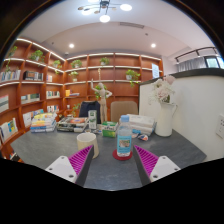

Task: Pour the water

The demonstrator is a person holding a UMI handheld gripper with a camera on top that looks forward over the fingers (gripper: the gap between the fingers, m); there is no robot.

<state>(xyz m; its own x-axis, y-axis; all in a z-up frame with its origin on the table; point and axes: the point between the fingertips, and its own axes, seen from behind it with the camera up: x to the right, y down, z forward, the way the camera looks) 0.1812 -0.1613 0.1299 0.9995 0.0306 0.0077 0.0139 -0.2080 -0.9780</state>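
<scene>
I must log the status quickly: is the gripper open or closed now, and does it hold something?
Gripper: open and empty; the bottle stands on the table just ahead of the fingers, not touched.

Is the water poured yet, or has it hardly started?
Hardly started, it seems. Nothing looks poured yet: the water bottle stands upright on the grey table with its cap on. The tool is open and empty, its fingers short of the bottle. Grasping, uncapping if needed, and pouring into the white cup remain.
</scene>
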